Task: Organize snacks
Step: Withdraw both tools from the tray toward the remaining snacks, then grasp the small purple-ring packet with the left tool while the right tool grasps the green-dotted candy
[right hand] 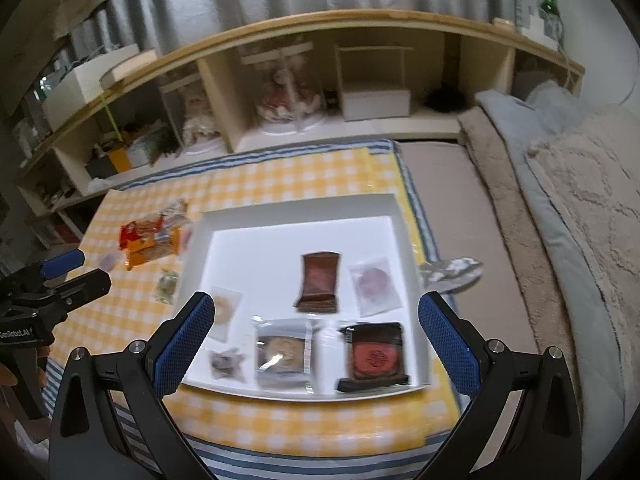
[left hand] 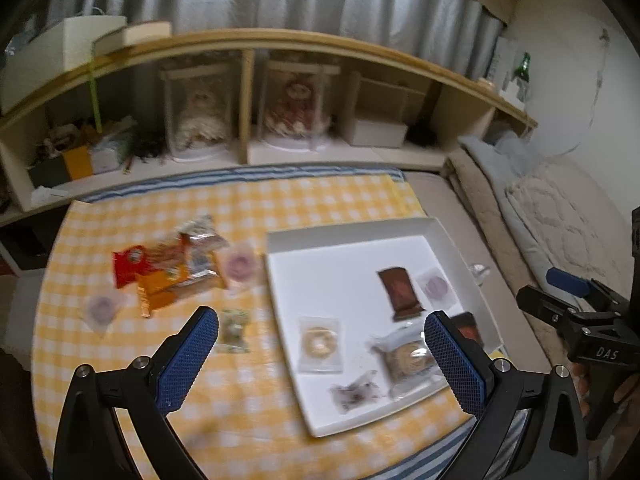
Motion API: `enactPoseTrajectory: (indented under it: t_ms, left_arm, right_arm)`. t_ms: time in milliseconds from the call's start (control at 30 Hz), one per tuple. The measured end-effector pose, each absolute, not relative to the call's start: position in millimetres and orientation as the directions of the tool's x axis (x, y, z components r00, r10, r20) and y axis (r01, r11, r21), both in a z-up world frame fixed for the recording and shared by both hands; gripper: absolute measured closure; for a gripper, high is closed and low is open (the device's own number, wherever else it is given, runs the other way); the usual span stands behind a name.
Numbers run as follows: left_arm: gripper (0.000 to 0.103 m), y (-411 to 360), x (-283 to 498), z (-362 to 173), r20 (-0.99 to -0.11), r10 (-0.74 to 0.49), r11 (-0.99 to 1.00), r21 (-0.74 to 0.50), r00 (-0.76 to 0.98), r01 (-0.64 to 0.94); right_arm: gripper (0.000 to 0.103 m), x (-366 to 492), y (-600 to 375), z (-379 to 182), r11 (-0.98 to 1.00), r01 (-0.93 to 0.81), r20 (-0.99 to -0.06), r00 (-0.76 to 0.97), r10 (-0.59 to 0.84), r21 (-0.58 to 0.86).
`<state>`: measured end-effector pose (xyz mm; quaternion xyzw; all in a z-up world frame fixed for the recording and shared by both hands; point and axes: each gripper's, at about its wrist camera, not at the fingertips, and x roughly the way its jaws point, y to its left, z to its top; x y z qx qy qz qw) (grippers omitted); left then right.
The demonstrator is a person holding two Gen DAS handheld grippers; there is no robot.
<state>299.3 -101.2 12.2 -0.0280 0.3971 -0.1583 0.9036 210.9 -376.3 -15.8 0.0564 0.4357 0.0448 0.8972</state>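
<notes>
A white tray point(left hand: 280, 256) point(right hand: 404, 216) lies on the yellow checked cloth and holds several wrapped snacks: a brown pack point(right hand: 318, 282), a purple round one point(right hand: 374, 284), a dark pack with a red disc point(right hand: 374, 358) and a clear-wrapped cookie point(right hand: 282, 354). Left of the tray lies a loose pile of red and orange packs point(left hand: 172, 272), with a pink round snack point(left hand: 239, 266), a purple one point(left hand: 102, 308) and a small green pack point(left hand: 232, 330) nearby. My left gripper point(left hand: 322, 354) is open and empty above the cloth and tray edge. My right gripper point(right hand: 318, 344) is open and empty above the tray's near side.
A low wooden shelf point(left hand: 248, 92) with boxes and doll cases runs behind the table. A bed with beige and grey blankets point(right hand: 560, 216) lies to the right. A crumpled clear wrapper point(right hand: 450, 270) lies just right of the tray.
</notes>
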Motion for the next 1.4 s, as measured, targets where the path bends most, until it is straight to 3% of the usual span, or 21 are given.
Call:
enactPoseTrajectory:
  t_ms: [467, 867, 1100, 1167, 1233, 1400]
  left_arm:
    - [0.0, 23, 278, 30, -0.658, -0.252, 0.968, -0.174, 0.71, 0.182]
    - [0.0, 108, 318, 1, -0.672, -0.204, 0.976, -0.2, 0.712, 0.091]
    - [0.0, 126, 359, -27, -0.702, -0.14, 0.989, -0.127, 0.698, 0.071]
    - [0.0, 127, 369, -38, -0.704, -0.137, 0.991, -0.099, 0.697, 0.095]
    - [0.0, 126, 379, -50, -0.71, -0.11, 0.993, -0.053, 0.695, 0.103]
    - [0.0, 122, 406, -84, -0.759, -0.145, 0.982, -0.033, 0.635, 0.185]
  right_arm:
    - [0.0, 230, -266, -17, 0.966, -0.132, -0.748, 0.612, 0.257, 0.224]
    - [0.0, 256, -182, -54, 0.936, -0.147, -0.771, 0.534, 0.346, 0.319]
    - [0.0, 278, -164, -85, 0.909, -0.079, -0.787, 0.475, 0.394, 0.408]
    - [0.008, 286, -158, -96, 0.908, -0.063, -0.8, 0.45, 0.397, 0.414]
    - [0.026, 292, -151, -105, 0.91, -0.064, -0.812, 0.428, 0.396, 0.41]
    - [0.043, 306, -143, -130, 0.917, -0.012, -0.847, 0.378, 0.373, 0.398]
